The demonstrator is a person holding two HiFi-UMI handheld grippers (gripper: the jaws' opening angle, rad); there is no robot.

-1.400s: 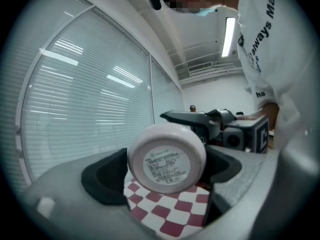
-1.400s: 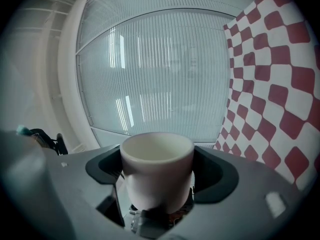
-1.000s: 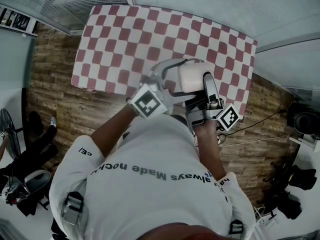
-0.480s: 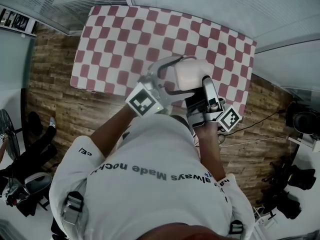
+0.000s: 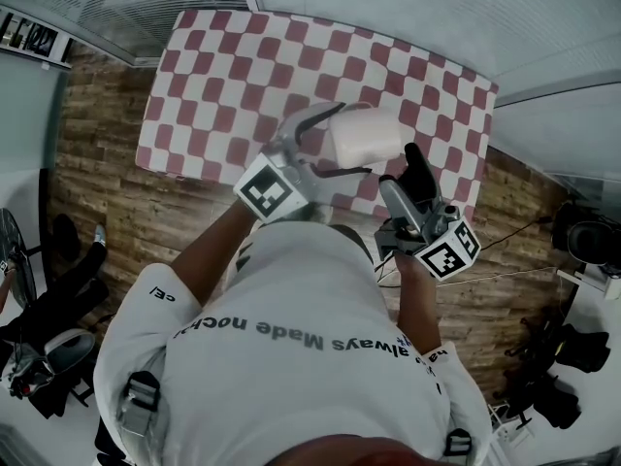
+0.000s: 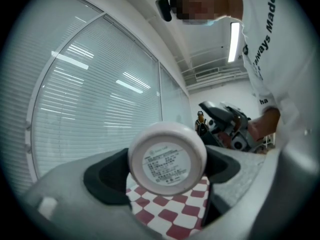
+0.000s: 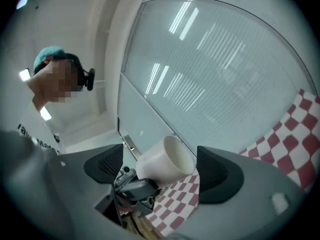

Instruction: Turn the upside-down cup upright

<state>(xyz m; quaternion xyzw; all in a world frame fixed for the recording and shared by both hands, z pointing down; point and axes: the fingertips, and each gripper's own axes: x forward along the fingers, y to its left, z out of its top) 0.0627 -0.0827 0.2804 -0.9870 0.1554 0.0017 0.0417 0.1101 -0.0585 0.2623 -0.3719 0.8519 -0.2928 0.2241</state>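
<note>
Now that the right gripper (image 5: 406,175) has been drawn back to the near right, its jaws standing apart with nothing between the pads, the cup (image 5: 374,134) is left to the left gripper (image 5: 355,139) alone, whose jaws are clamped on its sides. A second earlier both tools were crowded round the cup. It now appears lifted off the table (image 5: 243,56), lying on its side with the labelled base turned back toward the left gripper and the mouth pointed away. The turn is judged about half made: a further roll and a set-down are still wanted. The cup is held over the near right part of the table, close to the near edge, so more room is offered farther in, where checked cloth is seen bare; the right gripper, just beside the cup, could be struck by a roll swung that way
</note>
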